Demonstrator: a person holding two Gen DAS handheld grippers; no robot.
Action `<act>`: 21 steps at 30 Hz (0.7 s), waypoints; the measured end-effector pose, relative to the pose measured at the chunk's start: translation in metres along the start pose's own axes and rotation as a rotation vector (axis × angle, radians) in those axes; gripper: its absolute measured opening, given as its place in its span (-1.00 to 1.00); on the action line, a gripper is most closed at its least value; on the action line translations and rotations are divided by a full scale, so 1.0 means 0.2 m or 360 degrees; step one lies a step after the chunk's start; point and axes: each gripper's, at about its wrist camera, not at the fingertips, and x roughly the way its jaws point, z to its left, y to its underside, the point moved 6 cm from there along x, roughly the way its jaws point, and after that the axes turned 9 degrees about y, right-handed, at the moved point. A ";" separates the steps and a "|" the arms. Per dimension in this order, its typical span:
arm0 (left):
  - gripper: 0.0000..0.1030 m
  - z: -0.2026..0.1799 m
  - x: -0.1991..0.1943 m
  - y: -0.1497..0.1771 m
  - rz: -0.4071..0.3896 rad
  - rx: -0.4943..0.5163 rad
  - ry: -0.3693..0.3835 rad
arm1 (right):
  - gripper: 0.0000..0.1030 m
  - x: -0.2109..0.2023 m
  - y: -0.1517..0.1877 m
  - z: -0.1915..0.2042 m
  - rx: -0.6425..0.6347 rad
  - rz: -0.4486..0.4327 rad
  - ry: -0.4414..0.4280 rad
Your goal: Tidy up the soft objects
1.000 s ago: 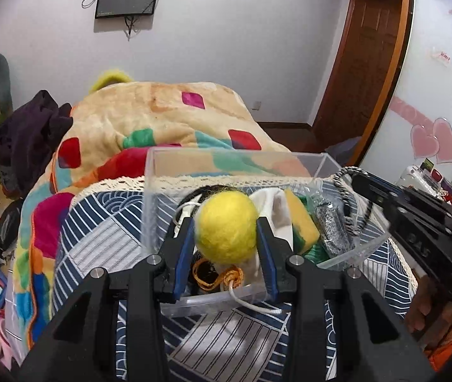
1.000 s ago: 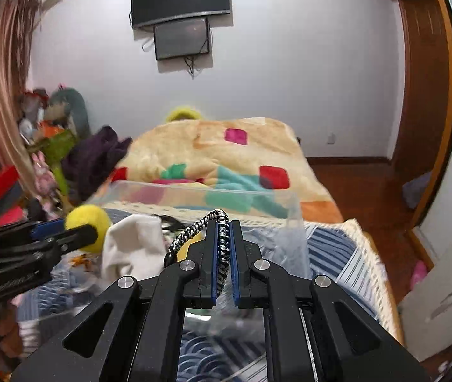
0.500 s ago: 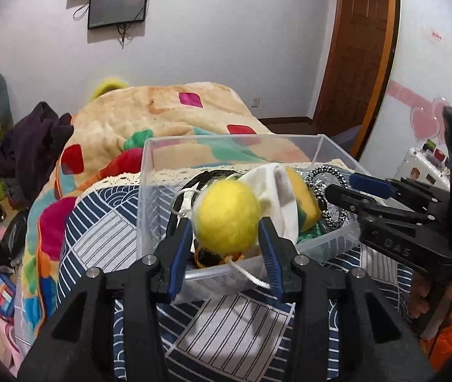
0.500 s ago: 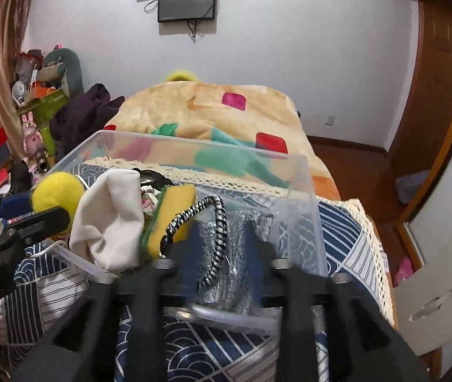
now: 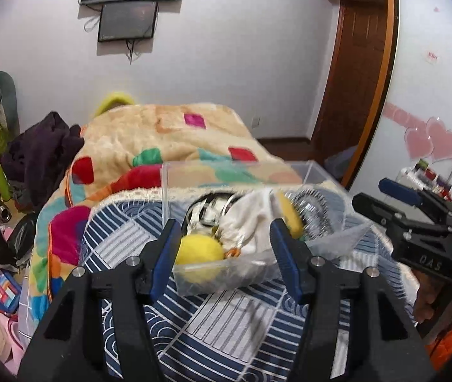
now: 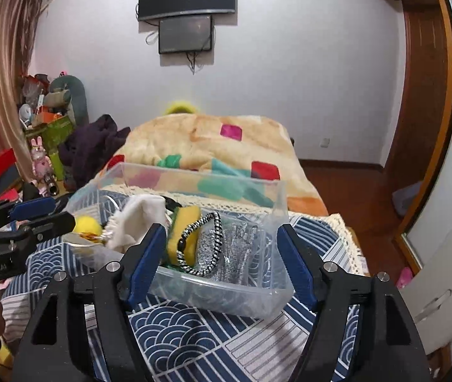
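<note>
A clear plastic bin (image 6: 267,286) stands on a blue patterned cloth (image 6: 194,343). In it lie a yellow felt ball (image 5: 199,254), a white cloth (image 6: 140,219), a yellow sponge (image 6: 186,232), a black-and-white braided cord (image 6: 207,248) and a silver glittery piece (image 6: 238,251). My left gripper (image 5: 226,251) is open and empty at the bin's near left corner, the ball just beyond its left finger. My right gripper (image 6: 221,261) is open and empty, its fingers either side of the bin's near wall. The bin also shows in the left wrist view (image 5: 315,172).
A bed with a patchwork blanket (image 6: 213,146) lies behind the bin. Dark clothes (image 6: 92,146) and toys (image 6: 39,159) crowd the left side. A wooden door (image 6: 423,95) and a white cabinet (image 6: 442,267) stand on the right.
My left gripper opened and dropped the yellow ball into the bin. My right gripper opened and released the braided cord into the bin. Both pulled back slightly.
</note>
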 end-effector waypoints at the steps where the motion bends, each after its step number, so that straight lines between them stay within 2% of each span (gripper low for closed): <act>1: 0.13 -0.02 -0.04 -0.02 -0.0033 0.0006 0.0009 | 0.34 -0.03 -0.02 0.00 0.0004 -0.0023 -0.0004; 7: 0.21 -0.17 -0.29 -0.16 -0.0267 0.0122 0.0000 | 0.47 -0.21 -0.14 -0.03 0.0063 -0.0207 -0.0053; 10: 0.34 -0.24 -0.40 -0.20 -0.0371 0.0178 -0.0016 | 0.61 -0.31 -0.20 -0.04 0.0088 -0.0305 -0.0059; 12: 0.40 -0.29 -0.47 -0.22 -0.0430 0.0215 -0.0031 | 0.61 -0.38 -0.23 -0.05 0.0105 -0.0370 -0.0069; 15: 0.62 -0.34 -0.55 -0.23 -0.0499 0.0242 -0.0051 | 0.69 -0.45 -0.25 -0.05 0.0122 -0.0428 -0.0085; 18: 0.79 -0.37 -0.61 -0.24 -0.0545 0.0254 -0.0055 | 0.88 -0.50 -0.27 -0.05 0.0150 -0.0486 -0.0089; 20: 0.99 -0.39 -0.64 -0.23 -0.0566 0.0260 -0.0070 | 0.96 -0.53 -0.27 -0.05 0.0163 -0.0516 -0.0087; 21: 0.99 -0.40 -0.66 -0.23 -0.0578 0.0257 -0.0075 | 0.97 -0.55 -0.27 -0.05 0.0168 -0.0535 -0.0083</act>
